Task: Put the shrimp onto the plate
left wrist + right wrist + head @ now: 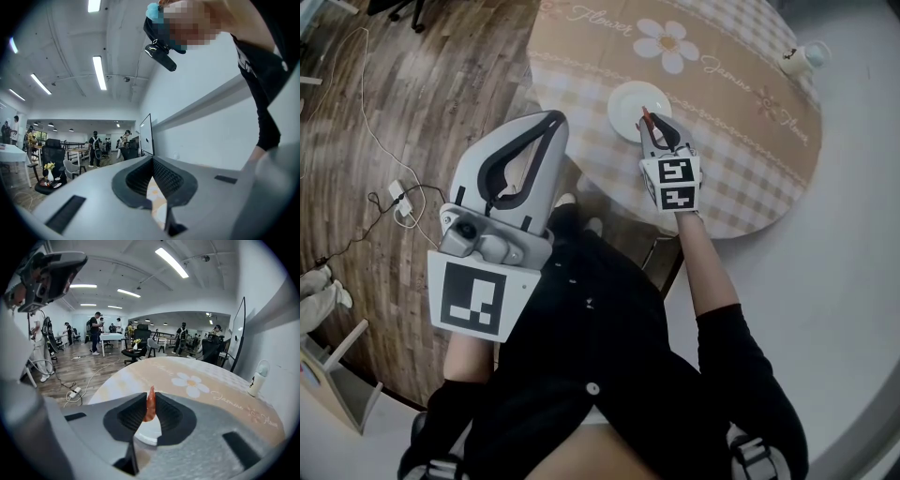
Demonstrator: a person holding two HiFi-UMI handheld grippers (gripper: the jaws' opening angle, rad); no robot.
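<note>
- We find the left hand-held gripper (555, 120) nearest the body, raised over the wooden floor (422, 84) beside the counter (741, 150). In its own view, the jaws meet at the tips with nothing between them.
- We find the right hand-held gripper (650, 126) extended over the near part of the counter. Its jaws are clamped on the shrimp (150, 405), which stands upright between them with its thin end pointing up.
- We locate the shrimp (645, 115) above the near rim of the white plate (623, 101). We cannot tell whether it touches the plate.
- The plate rests on the round counter, on a checked cloth with a daisy print (667, 43).
- A small white bottle (799, 59) stands at the far edge, well apart from the plate.
</note>
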